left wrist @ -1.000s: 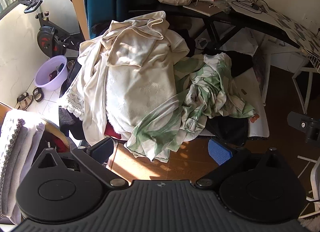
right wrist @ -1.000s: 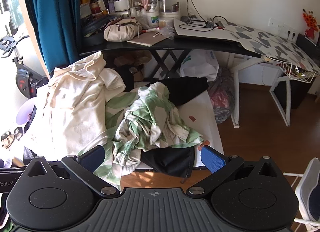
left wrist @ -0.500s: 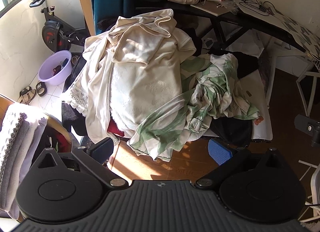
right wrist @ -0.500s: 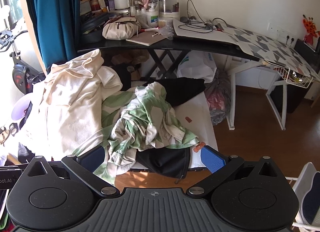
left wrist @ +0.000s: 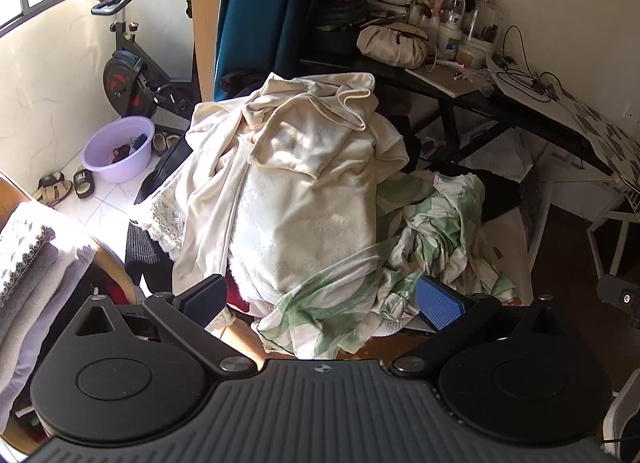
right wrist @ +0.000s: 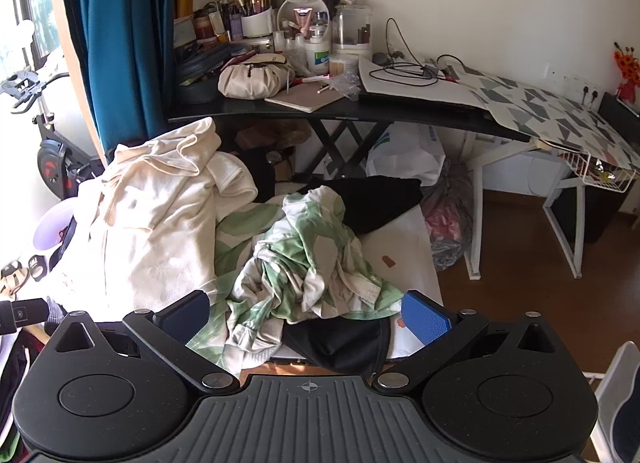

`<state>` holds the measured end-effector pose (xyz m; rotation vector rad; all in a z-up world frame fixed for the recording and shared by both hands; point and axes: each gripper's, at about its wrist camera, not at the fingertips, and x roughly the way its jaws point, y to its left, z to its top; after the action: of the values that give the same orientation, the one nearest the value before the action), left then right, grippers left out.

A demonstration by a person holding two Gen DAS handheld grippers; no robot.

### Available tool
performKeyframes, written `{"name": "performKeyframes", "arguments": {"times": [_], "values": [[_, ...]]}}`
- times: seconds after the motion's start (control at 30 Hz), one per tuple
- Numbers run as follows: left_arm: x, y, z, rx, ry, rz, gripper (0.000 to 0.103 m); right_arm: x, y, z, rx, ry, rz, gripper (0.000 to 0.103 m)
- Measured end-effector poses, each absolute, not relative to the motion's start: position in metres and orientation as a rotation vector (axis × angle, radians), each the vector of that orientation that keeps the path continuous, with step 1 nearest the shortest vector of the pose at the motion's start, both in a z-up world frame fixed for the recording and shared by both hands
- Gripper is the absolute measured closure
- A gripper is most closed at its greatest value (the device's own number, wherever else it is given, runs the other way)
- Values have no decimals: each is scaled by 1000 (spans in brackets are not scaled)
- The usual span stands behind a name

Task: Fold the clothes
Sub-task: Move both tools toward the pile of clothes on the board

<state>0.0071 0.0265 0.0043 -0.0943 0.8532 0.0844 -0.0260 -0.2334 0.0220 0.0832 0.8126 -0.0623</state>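
A heap of clothes lies on a low white table (right wrist: pixel 412 239). A cream garment (left wrist: pixel 296 191) (right wrist: pixel 148 215) drapes high over the left of the heap. A crumpled green-and-white patterned garment (left wrist: pixel 428 239) (right wrist: pixel 308 259) spreads to its right, with black clothes (right wrist: pixel 344 343) under and behind it. My left gripper (left wrist: pixel 320 299) stands open, above and short of the near edge of the heap, nothing between its fingers. My right gripper (right wrist: pixel 304 315) is also open and holds nothing, hovering before the green garment.
A cluttered black desk (right wrist: pixel 320 111) with a mirror, cosmetics and cables stands behind the heap. A teal curtain (right wrist: pixel 116 43), an exercise bike (left wrist: pixel 132 63) and a purple basin (left wrist: pixel 118 147) are at the left. Folded grey towels (left wrist: pixel 28 263) lie at near left. White table legs (right wrist: pixel 476 223) stand right.
Both views have tilted upward and drawn slightly back, showing more of the desk and wall. The clothes have not moved. Both grippers remain open.
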Motion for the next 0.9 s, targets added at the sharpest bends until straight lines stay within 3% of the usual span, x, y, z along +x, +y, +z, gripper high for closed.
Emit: {"name": "performKeyframes", "arguments": {"times": [0.57,0.9], "values": [[-17,61,9,-68,683,133,0,-30,-213,23,42,761,-79,1],[-15,104,1,-116,723,147,0,-24,-176,20,40,761,-66,1]]}}
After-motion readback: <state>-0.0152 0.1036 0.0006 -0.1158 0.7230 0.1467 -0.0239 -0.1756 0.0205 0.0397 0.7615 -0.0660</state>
